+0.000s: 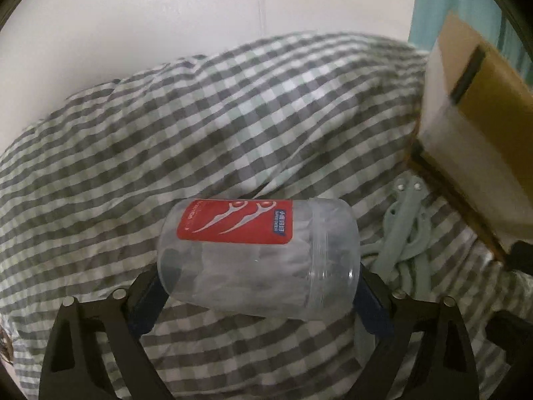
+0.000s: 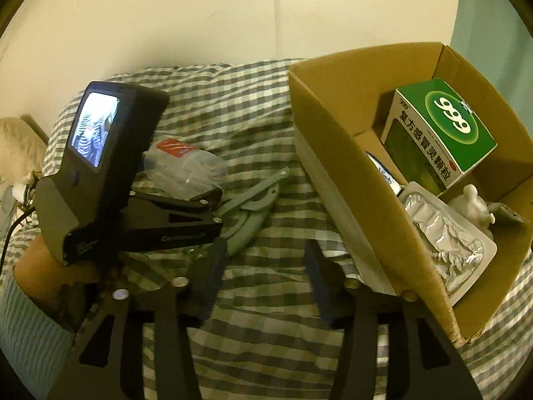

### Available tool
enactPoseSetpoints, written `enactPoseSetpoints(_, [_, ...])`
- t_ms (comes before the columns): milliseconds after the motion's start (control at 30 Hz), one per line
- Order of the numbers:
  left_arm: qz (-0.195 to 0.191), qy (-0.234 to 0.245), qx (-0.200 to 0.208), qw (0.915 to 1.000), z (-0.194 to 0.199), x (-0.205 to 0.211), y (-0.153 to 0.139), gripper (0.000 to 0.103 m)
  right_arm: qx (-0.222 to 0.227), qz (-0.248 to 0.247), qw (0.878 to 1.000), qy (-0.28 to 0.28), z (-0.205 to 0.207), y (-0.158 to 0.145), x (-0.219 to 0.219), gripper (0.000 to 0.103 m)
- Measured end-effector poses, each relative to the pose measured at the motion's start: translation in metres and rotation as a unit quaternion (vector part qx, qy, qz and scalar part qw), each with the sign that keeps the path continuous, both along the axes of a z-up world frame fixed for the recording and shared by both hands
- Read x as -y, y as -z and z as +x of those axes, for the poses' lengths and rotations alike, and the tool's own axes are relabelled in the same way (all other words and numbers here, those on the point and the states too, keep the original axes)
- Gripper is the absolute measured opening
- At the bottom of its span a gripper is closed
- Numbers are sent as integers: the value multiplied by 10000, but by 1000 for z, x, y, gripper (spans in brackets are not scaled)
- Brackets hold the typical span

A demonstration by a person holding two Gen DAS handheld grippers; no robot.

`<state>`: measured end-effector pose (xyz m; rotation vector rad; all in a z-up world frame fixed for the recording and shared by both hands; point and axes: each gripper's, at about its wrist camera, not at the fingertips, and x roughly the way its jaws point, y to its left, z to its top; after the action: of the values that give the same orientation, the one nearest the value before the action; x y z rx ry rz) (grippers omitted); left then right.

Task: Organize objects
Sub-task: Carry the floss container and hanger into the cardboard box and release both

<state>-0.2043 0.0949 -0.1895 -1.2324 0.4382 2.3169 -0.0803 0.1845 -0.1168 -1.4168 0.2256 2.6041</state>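
My left gripper (image 1: 258,280) is shut on a clear plastic jar of floss picks (image 1: 260,256) with a red label, held on its side above the checked bedding. The jar also shows in the right wrist view (image 2: 186,170), gripped by the left gripper (image 2: 173,196). My right gripper (image 2: 263,266) is open and empty, low over the bedding just left of the cardboard box (image 2: 349,153). Pale green folding hangers (image 1: 404,230) lie on the bed between jar and box; they also show in the right wrist view (image 2: 253,206).
The box edge (image 1: 466,153) stands at the right. Inside it are a green 999 medicine carton (image 2: 439,133), a foil blister tray (image 2: 446,246) and a small white figure (image 2: 473,203). Checked bedding (image 1: 166,133) rises toward a white wall.
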Motion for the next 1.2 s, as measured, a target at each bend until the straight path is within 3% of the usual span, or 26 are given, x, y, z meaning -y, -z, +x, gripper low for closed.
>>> enactPoseSetpoints(133, [-84, -460, -138, 9988, 16, 28, -21, 96, 70, 21, 10000, -61, 1, -1, 4, 62])
enactPoseSetpoints(233, [150, -953, -360, 9947, 33, 62, -47, 94, 81, -68, 9998, -184, -5, -2, 11, 71])
enactPoseSetpoints(400, [358, -1258, -501, 9901, 47, 105, -67, 93, 667, -26, 9969, -423, -48, 27, 32, 72])
enactPoseSetpoints(533, [550, -1400, -486, 9874, 47, 118, -69, 93, 1209, -32, 9925, -175, -78, 55, 27, 72])
enactPoseSetpoints(633, [661, -1403, -448, 9869, 51, 126, -69, 93, 1280, -60, 9917, -92, -89, 66, 22, 73])
enactPoseSetpoints(800, [676, -1372, -419, 9873, 61, 129, -75, 92, 944, 106, 9952, -247, -73, 50, 30, 58])
enactPoseSetpoints(867, [693, -1384, -436, 9870, 69, 130, -81, 92, 810, 85, 9960, -358, -65, 39, 33, 15])
enactPoseSetpoints(900, [696, -1392, -459, 9867, 75, 131, -87, 92, 722, 149, 9965, -399, -60, 32, 35, 10])
enactPoseSetpoints(1200, [804, -1302, -949, 9837, 130, 123, -161, 92, -158, 370, 9962, -777, 5, -57, 44, 9])
